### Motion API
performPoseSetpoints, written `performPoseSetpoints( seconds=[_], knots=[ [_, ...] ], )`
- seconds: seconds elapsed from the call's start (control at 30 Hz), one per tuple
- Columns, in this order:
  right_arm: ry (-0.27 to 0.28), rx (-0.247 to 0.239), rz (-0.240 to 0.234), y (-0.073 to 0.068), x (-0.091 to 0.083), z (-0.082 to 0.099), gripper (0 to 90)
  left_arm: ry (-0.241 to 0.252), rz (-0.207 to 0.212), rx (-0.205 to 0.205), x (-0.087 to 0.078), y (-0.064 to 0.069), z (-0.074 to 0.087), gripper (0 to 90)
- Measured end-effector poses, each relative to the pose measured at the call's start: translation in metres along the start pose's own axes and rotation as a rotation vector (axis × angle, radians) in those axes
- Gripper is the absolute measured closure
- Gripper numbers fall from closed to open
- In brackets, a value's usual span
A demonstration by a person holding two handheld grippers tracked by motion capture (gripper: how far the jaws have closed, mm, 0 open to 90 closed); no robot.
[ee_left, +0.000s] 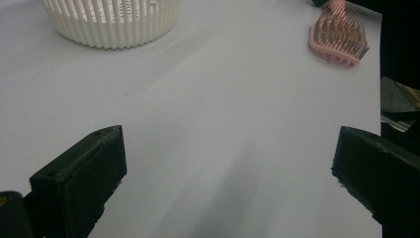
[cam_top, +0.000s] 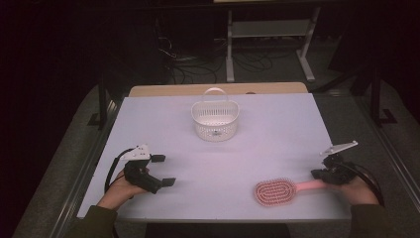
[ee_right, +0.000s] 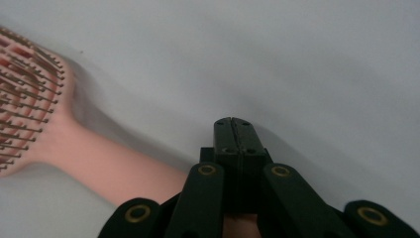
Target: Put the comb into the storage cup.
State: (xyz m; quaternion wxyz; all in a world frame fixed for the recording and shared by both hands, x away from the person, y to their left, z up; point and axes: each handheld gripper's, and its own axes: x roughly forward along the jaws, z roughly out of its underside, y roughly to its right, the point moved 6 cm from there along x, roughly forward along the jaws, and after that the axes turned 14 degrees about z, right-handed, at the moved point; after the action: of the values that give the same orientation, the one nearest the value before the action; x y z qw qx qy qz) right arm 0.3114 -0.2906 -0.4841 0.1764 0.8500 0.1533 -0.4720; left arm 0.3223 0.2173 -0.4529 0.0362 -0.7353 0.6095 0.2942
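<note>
My right gripper (ee_right: 233, 130) has its jaws clenched together on nothing; the pink hairbrush (cam_top: 277, 191) lies on the table (cam_top: 277, 129) with its handle passing just beside and under them. My left gripper (cam_top: 161, 171) stands released, well apart. Farther off sits the white basket (cam_top: 215, 120).

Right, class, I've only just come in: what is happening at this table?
A person works at a white table with a gripper in each hand. The right gripper sits at the handle end of a pink hairbrush lying bristles up near the front edge; its jaws are shut together beside the handle, not around it. The left gripper rests open with nothing between its jaws. A white slatted basket stands farther back.
</note>
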Motion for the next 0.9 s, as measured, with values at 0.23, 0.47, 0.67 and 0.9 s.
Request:
performPoseSetpoints(
  seconds=[0.23,0.47,0.67,0.9],
  knots=[
    [0.001,-0.014,-0.015,-0.006,-0.005,0.007,89.4,-0.003,0.004,0.002,0.001,0.001,0.0,0.1],
    [-0.005,-0.027,-0.018,-0.01,-0.01,0.013,89.4,-0.002,0.004,0.0,0.003,0.001,-0.001,0.1],
    [-0.007,-0.034,-0.021,-0.014,-0.015,0.019,89.4,-0.005,0.006,0.003,0.003,0.002,-0.001,0.1],
    [0.0,-0.043,-0.023,-0.02,-0.019,0.025,89.4,-0.006,0.008,0.002,0.004,0.003,-0.001,0.1]
  ],
)
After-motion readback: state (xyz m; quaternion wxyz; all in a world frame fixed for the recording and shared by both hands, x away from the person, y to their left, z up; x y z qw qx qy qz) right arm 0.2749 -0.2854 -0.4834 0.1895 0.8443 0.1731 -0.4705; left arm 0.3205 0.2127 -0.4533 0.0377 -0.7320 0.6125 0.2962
